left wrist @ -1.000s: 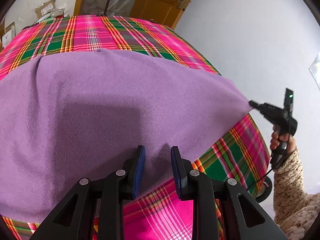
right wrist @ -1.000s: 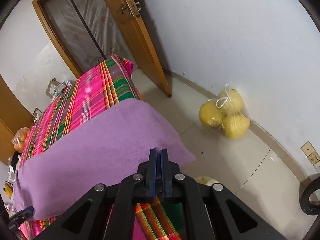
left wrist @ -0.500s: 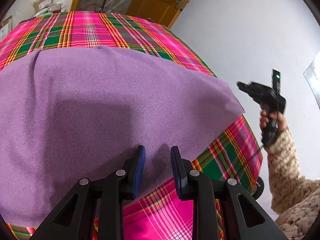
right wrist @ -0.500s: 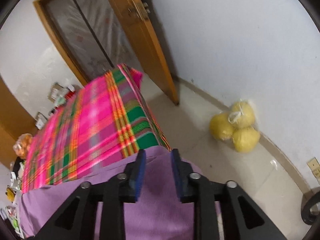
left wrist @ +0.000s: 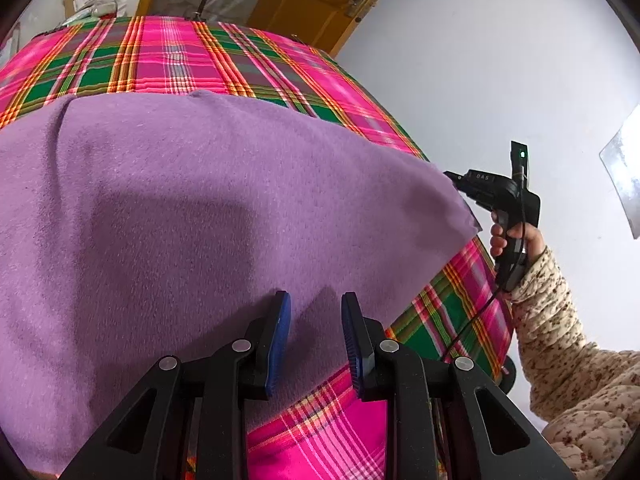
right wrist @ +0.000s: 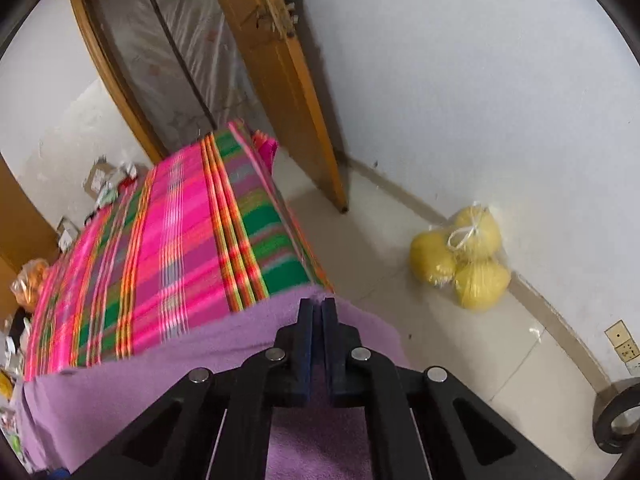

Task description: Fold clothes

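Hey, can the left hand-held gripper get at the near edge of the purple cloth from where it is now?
Probably yes. The left hand-held gripper stands open right over the purple cloth edge, with nothing between them.

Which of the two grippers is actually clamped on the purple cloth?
The right gripper: shut on the purple cloth's far corner. The left gripper stands open.

Purple cloth (left wrist: 192, 208) lies over a pink, green and orange plaid tablecloth (left wrist: 192, 56).
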`<state>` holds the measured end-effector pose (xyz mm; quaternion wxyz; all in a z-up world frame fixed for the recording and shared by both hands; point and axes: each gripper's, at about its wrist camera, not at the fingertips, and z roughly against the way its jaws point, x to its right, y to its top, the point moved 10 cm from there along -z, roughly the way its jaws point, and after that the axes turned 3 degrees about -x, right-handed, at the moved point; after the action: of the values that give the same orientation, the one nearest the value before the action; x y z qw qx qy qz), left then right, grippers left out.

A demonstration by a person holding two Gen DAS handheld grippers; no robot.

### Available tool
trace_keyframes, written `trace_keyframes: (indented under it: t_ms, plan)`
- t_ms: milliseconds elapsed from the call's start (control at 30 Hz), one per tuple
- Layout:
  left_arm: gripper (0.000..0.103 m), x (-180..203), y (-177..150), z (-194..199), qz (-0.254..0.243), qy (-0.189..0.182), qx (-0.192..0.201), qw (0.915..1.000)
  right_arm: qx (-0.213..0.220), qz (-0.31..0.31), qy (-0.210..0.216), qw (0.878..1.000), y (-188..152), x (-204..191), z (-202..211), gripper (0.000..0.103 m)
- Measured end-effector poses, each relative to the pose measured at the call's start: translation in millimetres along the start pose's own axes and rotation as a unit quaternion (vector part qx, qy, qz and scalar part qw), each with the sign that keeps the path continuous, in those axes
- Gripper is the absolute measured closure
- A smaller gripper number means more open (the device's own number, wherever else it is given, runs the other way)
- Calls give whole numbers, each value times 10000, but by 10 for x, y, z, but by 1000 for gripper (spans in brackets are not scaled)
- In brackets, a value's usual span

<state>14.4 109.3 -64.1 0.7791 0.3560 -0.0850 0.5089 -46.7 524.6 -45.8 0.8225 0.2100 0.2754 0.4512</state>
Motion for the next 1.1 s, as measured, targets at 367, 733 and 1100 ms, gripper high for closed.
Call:
trace_keyframes:
  t_ms: [367, 733, 1100]
  plan:
    - [76, -5, -4, 8, 56, -99, 40, 9999, -194, -26, -433, 9989, 32, 25, -206, 89]
    - [76, -1, -36, 28, 96, -115, 73, 9999, -164, 90, -464, 9987, -268, 98, 18, 71]
    - [76, -161, -256, 297, 232, 204, 171, 9994, 88, -176, -498, 9986, -749, 214, 546, 68]
